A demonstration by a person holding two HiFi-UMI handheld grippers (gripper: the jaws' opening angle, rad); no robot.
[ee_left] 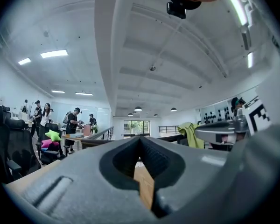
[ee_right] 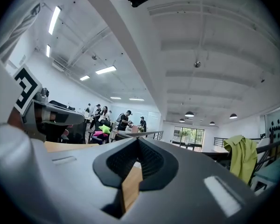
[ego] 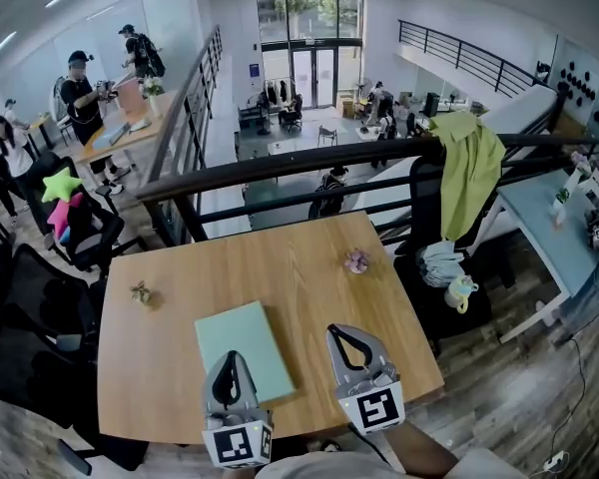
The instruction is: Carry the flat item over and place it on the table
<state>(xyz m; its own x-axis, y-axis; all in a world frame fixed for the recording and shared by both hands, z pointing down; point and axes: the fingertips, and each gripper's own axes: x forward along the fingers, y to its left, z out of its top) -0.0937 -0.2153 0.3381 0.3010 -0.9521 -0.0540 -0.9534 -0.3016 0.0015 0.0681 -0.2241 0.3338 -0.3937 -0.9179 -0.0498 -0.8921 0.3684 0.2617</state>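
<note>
Mint flat item point(ego: 246, 329) lies partly hidden behind left claw point(ego: 232, 356).

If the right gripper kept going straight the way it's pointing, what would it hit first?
Probably the black railing beyond the table: the right gripper points level above it and would likely clear the small pink ornament. Depth is unclear.

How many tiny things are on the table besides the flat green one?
2. A greenish sprig lies near the table's left edge; a pinkish flower-like piece lies toward its far right. Another could hide at the covered near edge.
</note>
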